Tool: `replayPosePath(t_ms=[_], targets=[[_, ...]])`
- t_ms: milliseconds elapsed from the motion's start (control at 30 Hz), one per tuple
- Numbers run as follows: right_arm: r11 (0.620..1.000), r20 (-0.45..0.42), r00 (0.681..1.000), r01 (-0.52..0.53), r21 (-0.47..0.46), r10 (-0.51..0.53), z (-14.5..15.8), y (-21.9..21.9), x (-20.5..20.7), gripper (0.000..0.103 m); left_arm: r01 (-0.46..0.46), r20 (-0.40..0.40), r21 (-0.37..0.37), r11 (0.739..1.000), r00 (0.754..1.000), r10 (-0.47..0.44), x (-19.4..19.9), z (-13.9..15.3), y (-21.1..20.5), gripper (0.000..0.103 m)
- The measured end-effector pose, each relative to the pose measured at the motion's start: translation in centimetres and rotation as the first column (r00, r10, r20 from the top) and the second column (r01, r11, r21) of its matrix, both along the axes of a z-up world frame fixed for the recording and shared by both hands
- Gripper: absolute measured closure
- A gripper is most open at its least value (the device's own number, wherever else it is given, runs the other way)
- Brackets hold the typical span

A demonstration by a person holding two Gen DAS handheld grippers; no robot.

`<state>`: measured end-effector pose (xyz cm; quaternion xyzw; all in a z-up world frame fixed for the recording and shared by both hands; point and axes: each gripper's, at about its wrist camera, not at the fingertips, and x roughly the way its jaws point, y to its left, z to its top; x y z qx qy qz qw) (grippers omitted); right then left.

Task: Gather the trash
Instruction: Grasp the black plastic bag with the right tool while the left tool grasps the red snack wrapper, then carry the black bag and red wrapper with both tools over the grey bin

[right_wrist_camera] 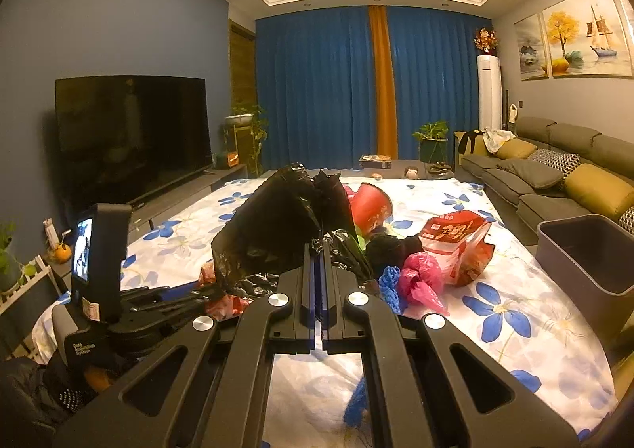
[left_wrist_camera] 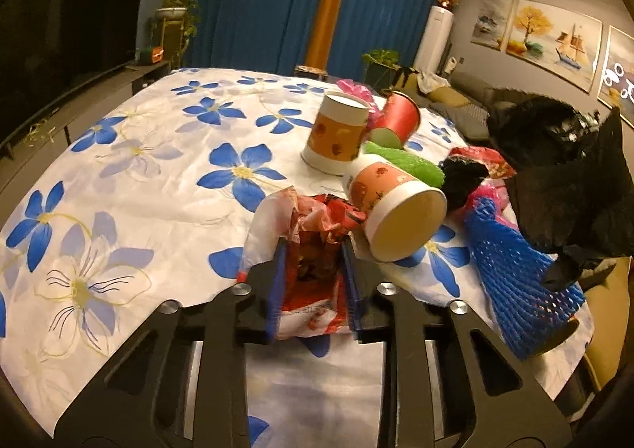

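Black trash bag, contents unclear.

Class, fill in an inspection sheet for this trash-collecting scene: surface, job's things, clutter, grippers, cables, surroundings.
Surface: table under a white cloth with blue flowers.
Job's things: black trash bag held up; red snack wrapper gripped; two orange paper cups, one upright, one on its side; red cup tipped; blue foam net; green foam net; pink bag; red snack pouch.
Clutter: nothing seen beyond the trash.
Grippers: left gripper shut on the wrapper; right gripper shut on the bag's edge.
Cables: nothing seen.
Surroundings: grey bin beside the table, television, sofa, blue curtains.
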<state>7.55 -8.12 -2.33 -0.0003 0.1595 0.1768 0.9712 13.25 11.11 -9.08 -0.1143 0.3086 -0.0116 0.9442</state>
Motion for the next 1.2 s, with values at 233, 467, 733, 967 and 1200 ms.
replayPosePath(t_ms=[233, 467, 733, 967, 1200], targets=[[1.000, 0.012, 1.000, 0.026, 0.013, -0.026, 0.7, -1.5, -0.4, 0.100, -0.021, 0.065, -0.010, 1.000, 0.998, 0.021, -1.9, 2.3, -0.1, 0.088], [0.997, 0.035, 0.997, 0.064, 0.043, -0.066, 2.0, -3.6, -1.1, 0.100, 0.037, 0.199, 0.013, 0.999, 0.979, -0.039, -4.1, 6.8, -2.6, 0.088], [0.991, 0.071, 0.990, 0.122, 0.059, -0.126, 3.0, -7.2, -1.7, 0.100, 0.117, 0.260, 0.048, 0.992, 0.957, -0.126, -3.6, 9.7, -7.3, 0.088], [0.979, 0.080, 0.976, 0.195, 0.066, -0.200, 3.3, -11.1, -1.4, 0.100, 0.202, 0.282, 0.072, 0.977, 0.935, -0.214, -2.2, 10.7, -12.6, 0.088], [0.952, 0.097, 0.948, 0.299, 0.065, -0.304, 3.6, -15.8, -0.3, 0.100, 0.310, 0.307, 0.083, 0.947, 0.896, -0.321, -0.2, 11.8, -19.1, 0.088]])
